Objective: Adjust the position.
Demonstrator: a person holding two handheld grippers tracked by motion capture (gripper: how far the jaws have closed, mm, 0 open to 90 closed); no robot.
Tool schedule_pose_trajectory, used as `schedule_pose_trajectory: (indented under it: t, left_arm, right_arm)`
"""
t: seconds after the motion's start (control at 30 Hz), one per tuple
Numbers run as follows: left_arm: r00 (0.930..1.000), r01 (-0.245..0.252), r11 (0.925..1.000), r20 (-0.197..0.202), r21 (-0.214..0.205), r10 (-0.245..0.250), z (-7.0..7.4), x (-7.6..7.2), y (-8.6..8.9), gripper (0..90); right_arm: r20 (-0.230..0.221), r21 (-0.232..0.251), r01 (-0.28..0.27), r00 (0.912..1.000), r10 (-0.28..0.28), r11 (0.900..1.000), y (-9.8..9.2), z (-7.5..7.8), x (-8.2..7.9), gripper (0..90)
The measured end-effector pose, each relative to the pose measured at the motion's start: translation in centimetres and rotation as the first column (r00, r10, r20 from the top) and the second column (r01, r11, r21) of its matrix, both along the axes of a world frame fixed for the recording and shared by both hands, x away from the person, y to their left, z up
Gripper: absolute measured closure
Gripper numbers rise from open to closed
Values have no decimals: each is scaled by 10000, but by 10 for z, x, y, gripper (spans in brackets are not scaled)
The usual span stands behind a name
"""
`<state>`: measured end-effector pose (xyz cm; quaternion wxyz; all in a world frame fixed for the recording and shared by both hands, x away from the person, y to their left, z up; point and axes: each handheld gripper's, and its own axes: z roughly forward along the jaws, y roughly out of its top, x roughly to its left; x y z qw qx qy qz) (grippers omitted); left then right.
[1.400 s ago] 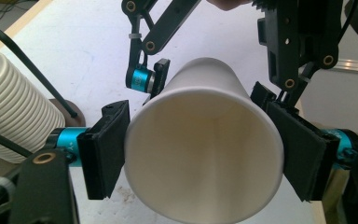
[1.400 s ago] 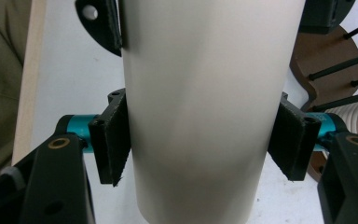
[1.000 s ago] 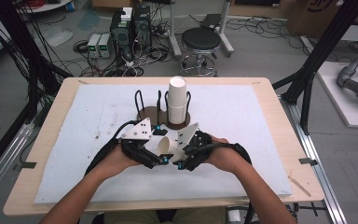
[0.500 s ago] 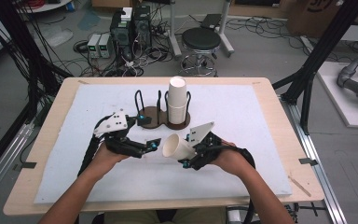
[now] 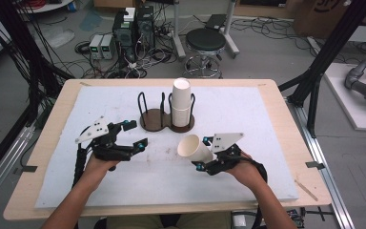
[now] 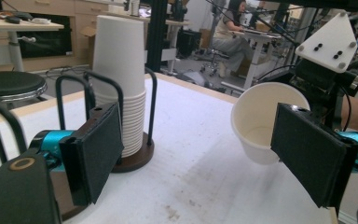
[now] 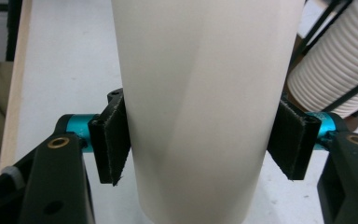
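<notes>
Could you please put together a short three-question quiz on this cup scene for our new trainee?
1. True or false: the right gripper is shut on a single paper cup.
2. Which side of the two-slot cup holder carries the stack of paper cups, seen from the high view? A) left B) right
3. Fill in: the left gripper has its jaws ____.

Key: 1 true; 2 B; 3 open, holding nothing.
</notes>
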<state>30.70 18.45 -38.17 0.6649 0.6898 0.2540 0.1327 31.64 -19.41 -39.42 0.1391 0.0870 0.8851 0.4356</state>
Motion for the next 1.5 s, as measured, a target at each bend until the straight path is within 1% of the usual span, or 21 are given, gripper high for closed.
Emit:
schedule_pose_trajectory:
  t: [0.2, 0.3, 0.37, 0.43, 0.53, 0.6, 0.7, 0.77, 0.8, 0.87, 0.9, 0.93, 0.97, 1.0, 1.03, 1.13, 1.17, 1.2, 1.33, 1.4, 1.5]
  left_arm:
    - [9994, -342, 9994, -33, 19, 342, -11, -2, 11, 167]
    - [9984, -563, 9984, -28, 26, 563, -15, -3, 16, 169]
    - [9978, -658, 9978, 7, 85, 658, -18, -3, 18, 170]
    - [9971, -758, 9971, -30, 95, 759, -22, -3, 21, 170]
    - [9960, -891, 9960, -76, -51, 891, -25, -2, 26, 171]
    - [9949, -998, 9949, -160, -175, 995, -27, -1, 30, 171]
    - [9934, -1117, 9933, -307, -287, 1109, -30, 0, 35, 168]
    - [9923, -1204, 9924, -324, -248, 1196, -31, 0, 37, 160]
    - [9919, -1236, 9921, -317, -234, 1228, -32, 1, 37, 160]
    - [9916, -1284, 9915, -193, -195, 1280, -32, 1, 37, 160]
    - [9917, -1282, 9916, -125, -152, 1280, -32, 1, 37, 162]
    - [9918, -1272, 9917, -117, -159, 1271, -32, 1, 37, 165]
    - [9919, -1272, 9917, -82, -175, 1271, -32, 1, 36, 166]
    - [9921, -1255, 9921, -37, -89, 1254, -32, 1, 36, 166]
    - [9922, -1248, 9922, 4, -65, 1248, -33, 2, 36, 167]
    - [9916, -1290, 9916, 125, -37, 1290, -33, 2, 36, 168]
    - [9913, -1307, 9914, 169, -36, 1307, -33, 2, 36, 168]
    - [9910, -1326, 9912, 189, -21, 1326, -33, 2, 37, 168]
    - [9911, -1324, 9912, 136, -5, 1324, -35, 4, 37, 168]
    - [9914, -1299, 9915, 157, 103, 1297, -35, 3, 36, 168]
    - [9908, -1338, 9910, 212, 84, 1336, -35, 3, 36, 168]
  right_arm:
    - [161, 812, 485, 9986, -500, 9955, -14, -5, -2, 314]
    - [196, 1095, 812, 9963, -838, 9907, -21, -7, -3, 313]
    - [264, 1356, 1066, 9935, -1111, 9850, -26, -8, -3, 313]
    - [240, 1649, 1371, 9894, -1430, 9767, -31, -9, -3, 312]
    - [288, 2030, 1716, 9830, -1811, 9640, -40, -10, -2, 313]
    - [296, 2262, 1992, 9770, -2111, 9535, -46, -9, -2, 312]
    - [220, 2752, 2396, 9666, -2553, 9311, -55, -10, -2, 312]
    - [215, 2970, 2594, 9603, -2780, 9190, -61, -9, -2, 312]
    - [180, 3038, 2704, 9571, -2892, 9136, -64, -9, -2, 312]
    - [264, 3256, 2866, 9498, -3117, 9010, -68, -9, -2, 311]
    - [173, 3334, 2962, 9473, -3199, 8951, -70, -9, -3, 310]
    - [243, 3419, 3016, 9439, -3292, 8900, -72, -9, -3, 310]
    - [195, 3465, 3119, 9405, -3393, 8847, -74, -10, -4, 311]
    - [213, 3560, 3157, 9382, -3454, 8795, -76, -10, -4, 311]
    - [232, 3574, 3196, 9363, -3504, 8776, -77, -10, -4, 310]
    - [166, 3732, 3379, 9287, -3704, 8640, -81, -10, -5, 310]
    - [212, 3747, 3403, 9268, -3749, 8624, -82, -11, -5, 310]
    - [130, 3776, 3468, 9252, -3794, 8586, -83, -11, -6, 310]
    - [144, 3781, 3601, 9188, -3944, 8528, -85, -11, -6, 309]
    - [110, 3828, 3633, 9176, -3974, 8494, -86, -11, -7, 309]
    - [80, 3864, 3659, 9166, -3998, 8466, -87, -11, -8, 309]
